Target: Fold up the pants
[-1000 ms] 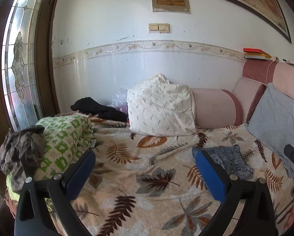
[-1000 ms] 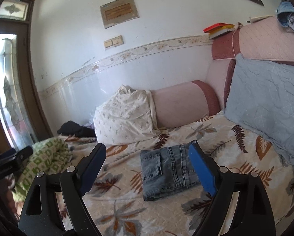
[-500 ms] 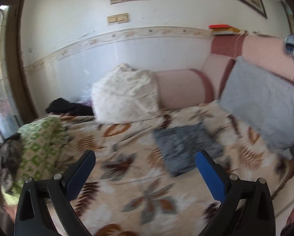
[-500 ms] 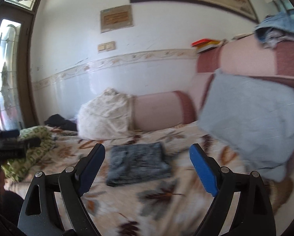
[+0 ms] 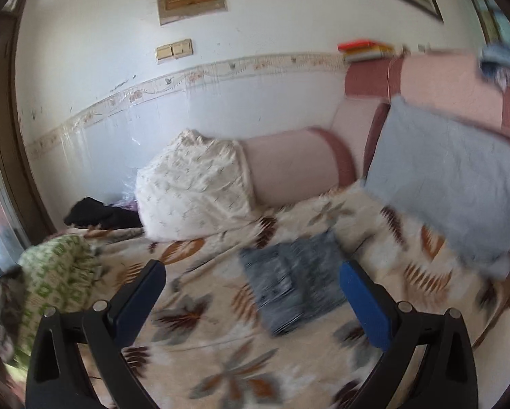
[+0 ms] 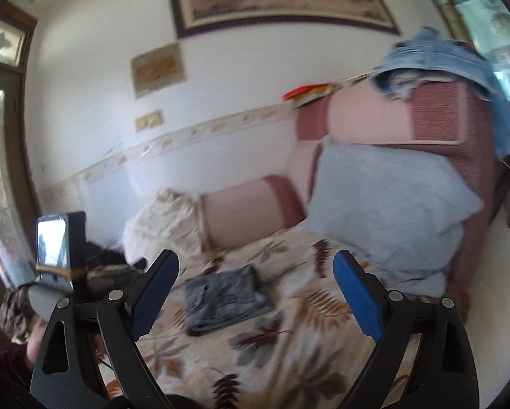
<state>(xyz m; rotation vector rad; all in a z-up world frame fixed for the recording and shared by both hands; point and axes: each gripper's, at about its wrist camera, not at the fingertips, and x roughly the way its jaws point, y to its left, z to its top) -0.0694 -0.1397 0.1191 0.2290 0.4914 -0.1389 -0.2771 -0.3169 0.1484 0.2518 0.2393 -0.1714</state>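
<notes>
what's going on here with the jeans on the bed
A person holds a two-finger tool in each hand over a leaf-print bedspread. The grey jeans lie folded into a neat stack on it, touched by nothing. The left tool and right tool are both open and empty, the right jaws having just been opening. Another denim garment hangs over the pink sofa back.

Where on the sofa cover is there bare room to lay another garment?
Bare leaf-print cover lies in front of the folded jeans and between them and the green quilt. Crowded along the back: white pillow, grey cushion, dark clothes.
</notes>
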